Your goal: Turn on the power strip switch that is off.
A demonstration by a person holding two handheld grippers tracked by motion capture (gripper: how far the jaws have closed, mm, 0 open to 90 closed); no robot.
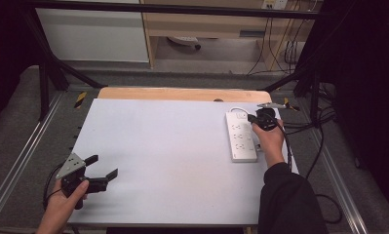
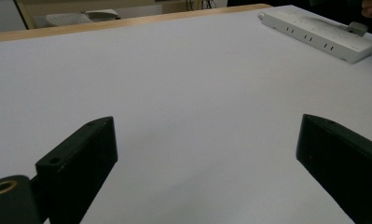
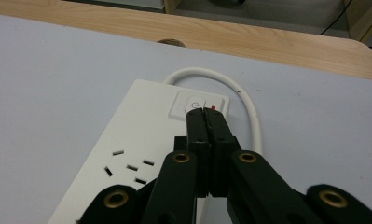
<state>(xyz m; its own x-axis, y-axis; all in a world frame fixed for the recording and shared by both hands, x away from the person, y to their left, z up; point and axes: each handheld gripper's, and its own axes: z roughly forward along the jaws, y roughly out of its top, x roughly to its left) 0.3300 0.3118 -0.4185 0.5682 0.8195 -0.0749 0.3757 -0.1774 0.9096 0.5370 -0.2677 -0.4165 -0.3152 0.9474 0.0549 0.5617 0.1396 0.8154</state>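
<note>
Closed tips make sense for what the right claw [image 3: 203, 112] is doing: its two black jaws are pressed flat together with nothing between them, forming one narrow point that sits on or just over the rocker switch [image 3: 198, 107] at the far end of the white power strip [image 1: 242, 136]. A spread claw would be too clumsy for a button that small, so I'd judge the person means to poke the switch with the joined tips. The strip lies on the right side of the bench [image 1: 167, 161], lengthwise away from the person, with its white cord [image 3: 242, 95] looping out of the far end and curling back along its right side. The right hand [image 1: 269, 139] reaches forward beside the strip, forearm in a dark sleeve, claw angled down towards the switch. Whether the tips actually touch it I can't quite tell. The left claw [image 1: 103, 169] waits well apart at the near left corner, jaws spread wide over bare surface, holding nothing, the hand resting low at the bench edge.
</note>
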